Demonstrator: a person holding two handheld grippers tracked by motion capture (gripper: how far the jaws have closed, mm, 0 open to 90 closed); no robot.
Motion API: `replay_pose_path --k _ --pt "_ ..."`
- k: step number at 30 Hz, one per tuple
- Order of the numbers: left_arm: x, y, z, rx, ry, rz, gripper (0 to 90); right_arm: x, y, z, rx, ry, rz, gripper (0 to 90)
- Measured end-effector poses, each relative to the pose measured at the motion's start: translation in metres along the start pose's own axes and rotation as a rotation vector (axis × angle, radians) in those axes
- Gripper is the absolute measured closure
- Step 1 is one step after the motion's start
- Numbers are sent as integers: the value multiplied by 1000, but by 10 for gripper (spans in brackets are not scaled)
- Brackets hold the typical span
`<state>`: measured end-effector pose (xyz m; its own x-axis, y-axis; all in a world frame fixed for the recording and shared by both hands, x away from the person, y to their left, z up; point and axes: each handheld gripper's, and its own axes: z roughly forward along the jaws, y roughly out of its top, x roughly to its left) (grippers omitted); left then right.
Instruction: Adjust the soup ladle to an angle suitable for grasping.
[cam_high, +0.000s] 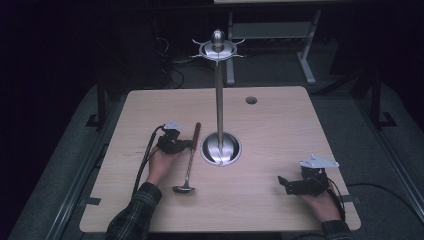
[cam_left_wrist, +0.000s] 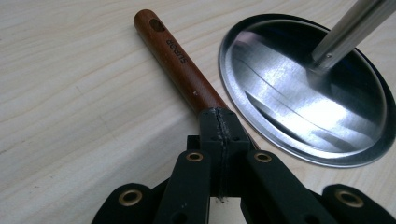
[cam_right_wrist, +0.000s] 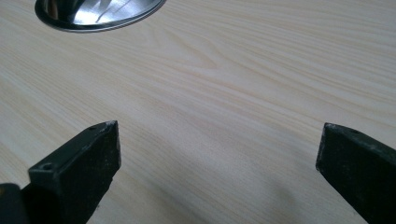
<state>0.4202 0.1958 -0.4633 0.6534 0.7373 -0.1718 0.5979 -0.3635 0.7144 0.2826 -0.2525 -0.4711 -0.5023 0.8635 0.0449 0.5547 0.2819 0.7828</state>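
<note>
Ladle (cam_high: 189, 162) handle clamped by left hand-held gripper (cam_high: 184, 145).

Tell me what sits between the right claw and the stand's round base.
Nothing: in the high view, bare table runs from the open right claw to the stand base. The right gripper view shows the same bare wood up to the base rim.

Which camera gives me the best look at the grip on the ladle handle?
The left gripper view: the left gripper has its jaws closed on the ladle where the wooden handle ends, close up. The high view shows the whole ladle but the grip is tiny. The right gripper view faces bare table.
</note>
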Motion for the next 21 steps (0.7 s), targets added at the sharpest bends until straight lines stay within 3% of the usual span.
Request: replay_pose_path --k 5,9,14,21 --pt "-11 0 -19 6 -35 -14 897 0 0 0 2 0 -2 0" --pt "-25 -4 -34 54 -75 19 897 1 -1 0 9 0 4 0" --pt "-42 -12 -45 73 -122 35 897 1 -1 -1 7 -6 -1 0" --pt "-58 -23 -53 115 -147 60 897 1 -1 -1 15 -11 0 0"
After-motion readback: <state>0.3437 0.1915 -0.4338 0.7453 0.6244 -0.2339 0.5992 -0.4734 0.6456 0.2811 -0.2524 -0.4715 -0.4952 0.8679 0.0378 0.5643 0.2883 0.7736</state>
